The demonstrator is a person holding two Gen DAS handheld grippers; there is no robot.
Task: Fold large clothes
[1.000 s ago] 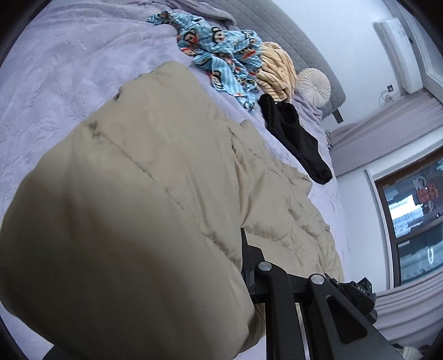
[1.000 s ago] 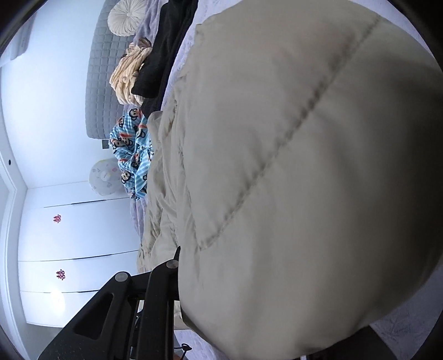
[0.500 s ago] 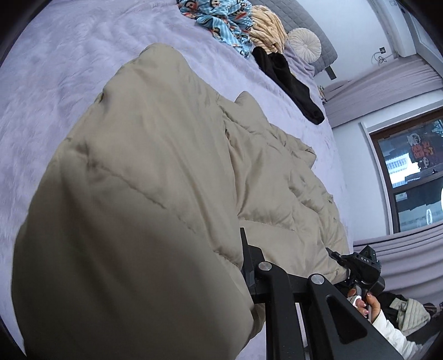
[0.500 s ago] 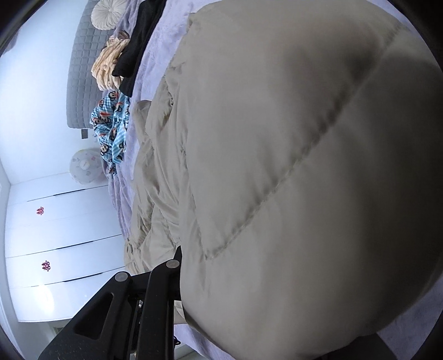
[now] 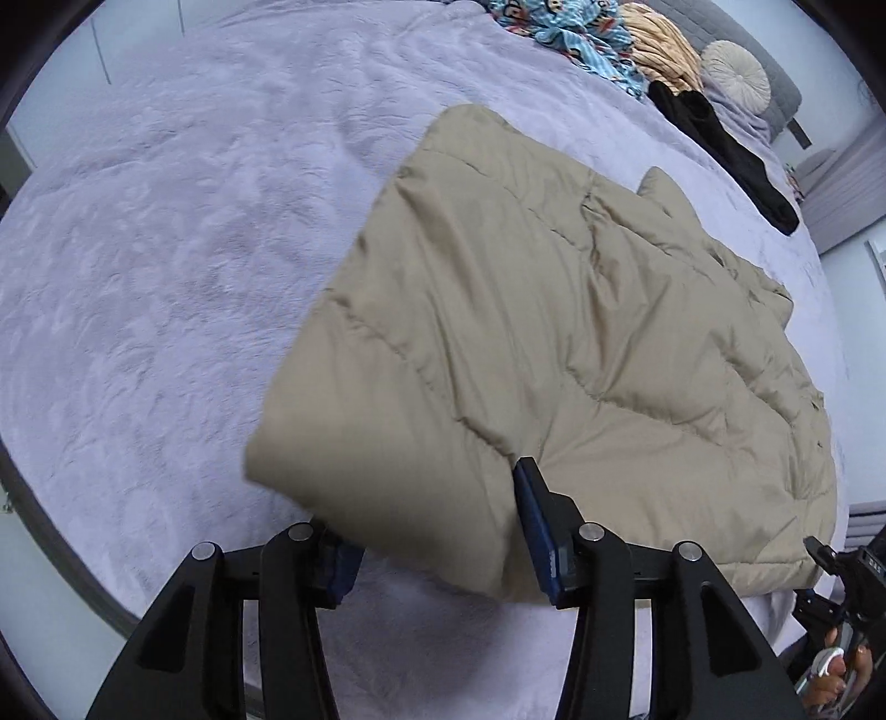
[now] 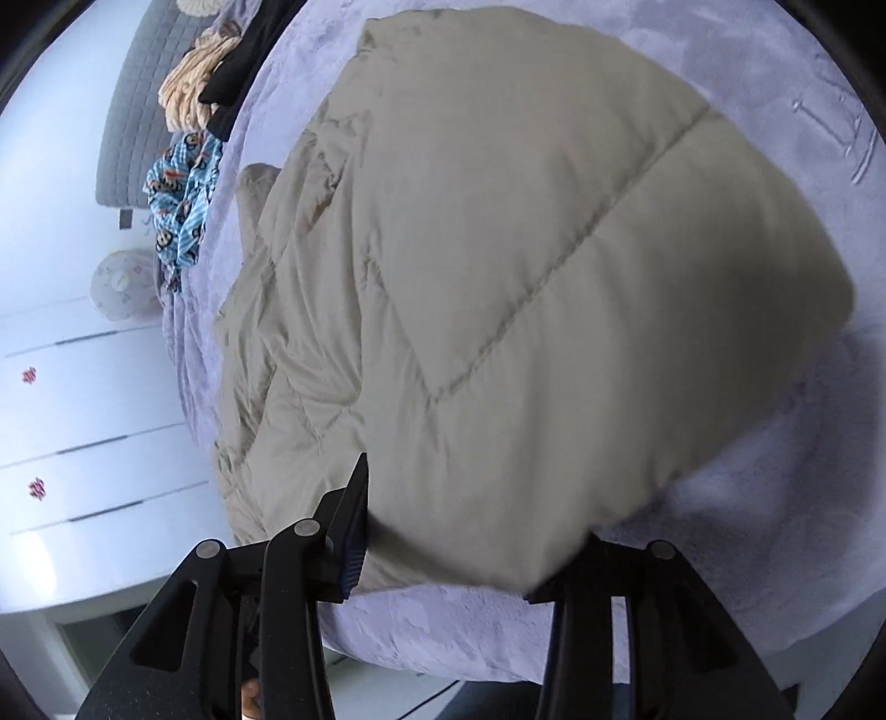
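A beige quilted puffer coat [image 5: 554,343] lies folded on the lilac bed cover [image 5: 166,249]. My left gripper [image 5: 437,554] is open, its two fingers standing on either side of the coat's near left corner. In the right wrist view the coat [image 6: 526,288] fills most of the frame. My right gripper [image 6: 459,554] is open too, with the coat's near right corner lying between its fingers. The right finger there is partly hidden under the fabric.
A blue cartoon-print garment [image 5: 576,27], a tan striped one [image 5: 659,50] and a black one [image 5: 725,149] lie near the grey headboard [image 6: 133,111] with a round cushion [image 5: 736,75]. White drawers [image 6: 83,432] stand beside the bed. The other hand-held gripper [image 5: 847,576] shows at lower right.
Both grippers have opened and drawn back. The coat, held up close to the cameras before, now rests flat on the bed with more of the cover showing.
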